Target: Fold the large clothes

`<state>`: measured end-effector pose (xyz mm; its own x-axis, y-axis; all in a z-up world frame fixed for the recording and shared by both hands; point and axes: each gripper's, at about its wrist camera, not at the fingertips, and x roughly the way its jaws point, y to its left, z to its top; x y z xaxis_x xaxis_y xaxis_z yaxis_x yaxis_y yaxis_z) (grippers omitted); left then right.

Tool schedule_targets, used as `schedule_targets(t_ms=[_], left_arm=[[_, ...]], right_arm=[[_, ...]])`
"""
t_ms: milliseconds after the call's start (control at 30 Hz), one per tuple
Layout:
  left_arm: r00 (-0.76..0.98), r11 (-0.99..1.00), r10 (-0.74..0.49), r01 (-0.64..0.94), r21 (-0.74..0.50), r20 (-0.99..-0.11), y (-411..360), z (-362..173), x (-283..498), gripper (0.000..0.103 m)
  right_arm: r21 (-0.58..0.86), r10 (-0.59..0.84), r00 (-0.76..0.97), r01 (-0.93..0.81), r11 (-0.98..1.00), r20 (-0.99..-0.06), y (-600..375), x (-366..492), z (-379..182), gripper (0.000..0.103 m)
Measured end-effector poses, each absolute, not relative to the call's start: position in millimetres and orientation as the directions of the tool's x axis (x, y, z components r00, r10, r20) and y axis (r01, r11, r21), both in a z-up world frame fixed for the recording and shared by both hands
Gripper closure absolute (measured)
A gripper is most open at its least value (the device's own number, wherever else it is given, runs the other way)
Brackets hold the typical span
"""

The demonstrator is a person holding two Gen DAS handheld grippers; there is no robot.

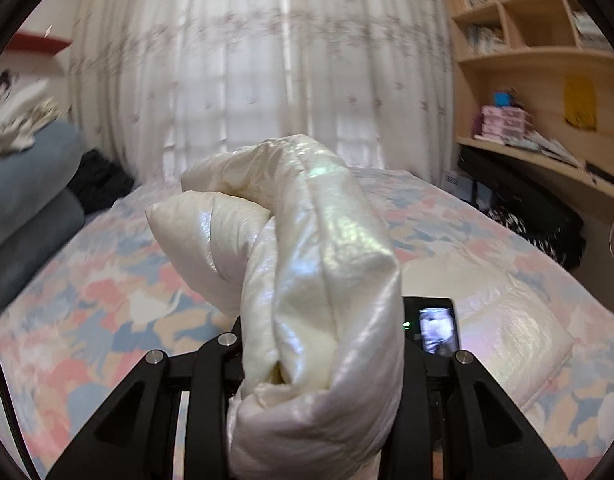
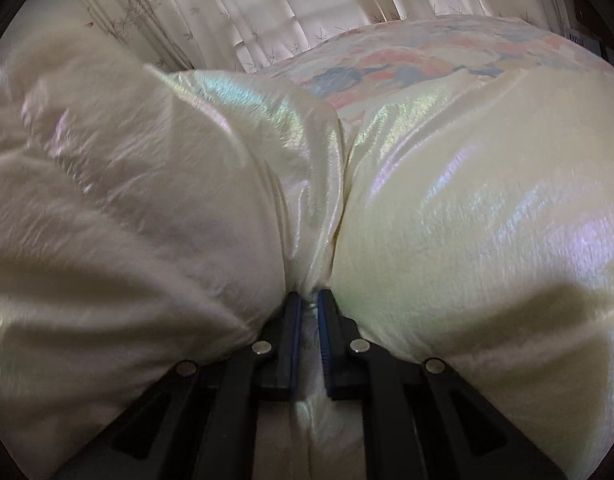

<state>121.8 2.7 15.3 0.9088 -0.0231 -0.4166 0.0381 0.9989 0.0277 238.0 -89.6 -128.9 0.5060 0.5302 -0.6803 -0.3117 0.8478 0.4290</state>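
A shiny cream puffer jacket (image 1: 319,264) is the garment. My left gripper (image 1: 315,364) is shut on a thick bunched fold of it and holds it up above the bed; the fold hides both fingertips. The rest of the jacket (image 1: 507,320) lies on the bed at the right. In the right wrist view the jacket (image 2: 467,200) fills the frame. My right gripper (image 2: 309,300) is shut on a seam of it between two puffy panels, its blue pads (image 2: 325,336) pinching the cloth.
The bed has a pink, blue and white patterned cover (image 1: 107,300). Grey folded bedding (image 1: 31,200) is stacked at the left. White curtains (image 1: 267,60) hang behind the bed. A wooden shelf and desk (image 1: 539,80) stand at the right.
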Motion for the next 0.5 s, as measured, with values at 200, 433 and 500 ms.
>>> schedule_targets(t_ms=[200, 433, 500], left_arm=[[0.902, 0.994, -0.009, 0.056, 0.095, -0.431, -45, 33, 135, 0.071], [0.897, 0.988, -0.009, 0.075, 0.132, -0.442, -80, 50, 144, 0.071], [0.889, 0.987, -0.013, 0.085, 0.136, -0.458, -92, 51, 148, 0.071]], right_arm=[[0.525, 0.594, 0.439, -0.282, 0.803, -0.674, -105, 244, -127, 0.094], [0.653, 0.688, 0.375, -0.238, 0.719, -0.621, -156, 217, -104, 0.094], [0.655, 0.701, 0.362, -0.261, 0.709, -0.615, -158, 203, -108, 0.095]])
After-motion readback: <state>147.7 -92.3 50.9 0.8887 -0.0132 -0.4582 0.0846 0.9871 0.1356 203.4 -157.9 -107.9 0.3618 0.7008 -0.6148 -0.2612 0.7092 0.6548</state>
